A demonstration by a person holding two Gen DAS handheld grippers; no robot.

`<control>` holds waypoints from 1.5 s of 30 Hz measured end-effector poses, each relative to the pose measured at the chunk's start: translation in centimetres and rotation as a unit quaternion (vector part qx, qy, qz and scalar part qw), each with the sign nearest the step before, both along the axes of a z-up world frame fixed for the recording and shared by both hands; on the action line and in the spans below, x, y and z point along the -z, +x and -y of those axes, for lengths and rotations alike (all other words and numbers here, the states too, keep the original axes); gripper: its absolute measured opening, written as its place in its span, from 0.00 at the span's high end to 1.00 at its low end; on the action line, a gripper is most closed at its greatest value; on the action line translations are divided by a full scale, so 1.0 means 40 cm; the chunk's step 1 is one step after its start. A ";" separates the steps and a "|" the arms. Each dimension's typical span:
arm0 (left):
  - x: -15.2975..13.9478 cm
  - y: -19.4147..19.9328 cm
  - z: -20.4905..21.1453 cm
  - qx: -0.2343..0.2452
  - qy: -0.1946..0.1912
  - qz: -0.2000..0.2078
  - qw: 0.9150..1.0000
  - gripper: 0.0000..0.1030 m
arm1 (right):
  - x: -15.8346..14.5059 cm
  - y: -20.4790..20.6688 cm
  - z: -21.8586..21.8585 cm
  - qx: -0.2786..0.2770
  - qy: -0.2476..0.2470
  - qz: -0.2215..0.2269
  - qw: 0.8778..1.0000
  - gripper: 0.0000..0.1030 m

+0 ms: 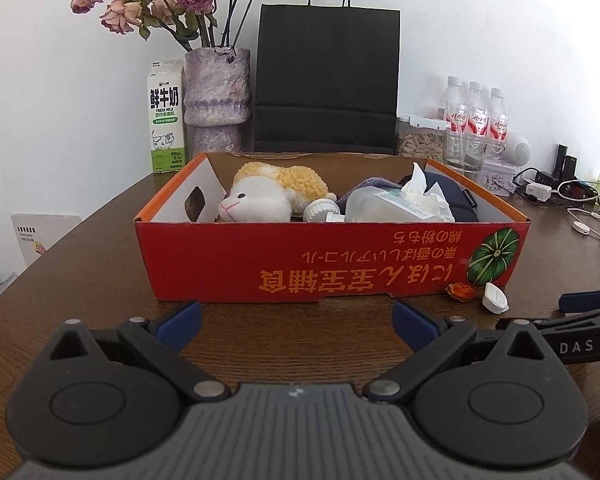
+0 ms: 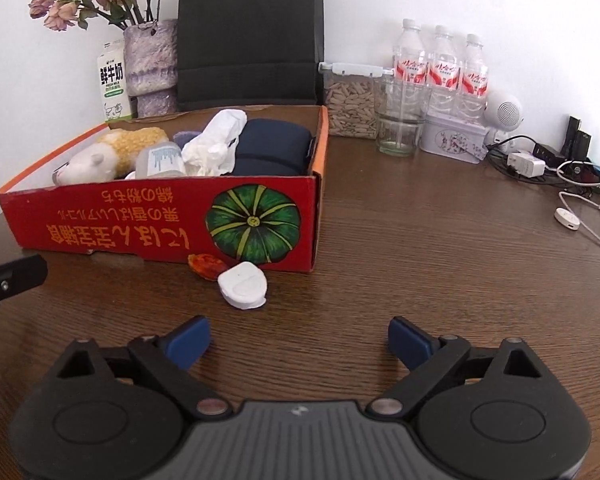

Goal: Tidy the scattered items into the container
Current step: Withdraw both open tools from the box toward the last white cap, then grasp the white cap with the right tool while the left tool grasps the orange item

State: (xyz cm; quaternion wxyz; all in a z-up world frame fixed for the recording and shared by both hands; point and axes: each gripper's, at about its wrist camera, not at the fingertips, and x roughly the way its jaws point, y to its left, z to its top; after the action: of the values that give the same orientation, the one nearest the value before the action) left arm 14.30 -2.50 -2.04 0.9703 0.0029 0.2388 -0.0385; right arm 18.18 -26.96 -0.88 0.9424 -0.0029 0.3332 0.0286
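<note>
A red cardboard box (image 1: 260,256) sits on a brown wooden table (image 2: 420,240), holding a plush sheep (image 1: 260,198), tissues (image 2: 216,144) and dark cloth (image 2: 272,148). Just outside its front wall lie a white cap (image 2: 243,286) and an orange wrapper (image 2: 207,266). Both the left gripper (image 1: 296,320) and right gripper (image 2: 299,340) hover wide open, empty.

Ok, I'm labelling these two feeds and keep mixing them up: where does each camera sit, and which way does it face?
Left wrist: sits on the left gripper, faces the red box head-on; its own blue-padded fingers show, right gripper at the right edge.
Right wrist: sits on the right gripper, faces the white cap and orange scrap at the box's right end; own fingers show.
Shared: box, cap, scrap, black bag.
</note>
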 end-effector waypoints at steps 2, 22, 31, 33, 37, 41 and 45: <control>0.000 0.000 -0.002 -0.001 -0.001 0.000 1.000 0.00 | -0.001 0.020 -0.007 0.001 -0.001 0.002 1.000 0.18; 0.015 0.026 -0.005 -0.013 0.002 -0.042 0.999 0.00 | -0.010 0.044 -0.037 -0.060 0.020 0.019 0.998 0.74; 0.018 0.040 0.006 -0.012 -0.008 -0.055 0.998 0.00 | -0.018 0.033 0.021 -0.056 0.022 0.031 0.998 0.74; 0.013 0.043 0.026 -0.004 -0.012 -0.056 0.998 0.00 | -0.016 0.032 0.041 -0.052 0.021 0.031 0.998 0.74; 0.002 0.058 0.095 0.015 -0.012 -0.053 0.998 0.00 | -0.018 0.029 0.089 -0.042 0.031 0.036 0.998 0.74; -0.009 0.079 0.172 0.033 -0.017 -0.050 0.998 0.00 | -0.022 0.025 0.127 -0.035 0.035 0.043 0.998 0.74; -0.009 0.103 0.233 0.041 -0.016 -0.056 0.997 0.08 | -0.025 0.025 0.159 -0.028 0.040 0.047 0.998 0.74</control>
State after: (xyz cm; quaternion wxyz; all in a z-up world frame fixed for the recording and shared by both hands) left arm 18.41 -11.84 -1.70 0.9531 -0.0050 0.2913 -0.0823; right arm 19.17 -33.30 0.10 0.9552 0.0239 0.2872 0.0678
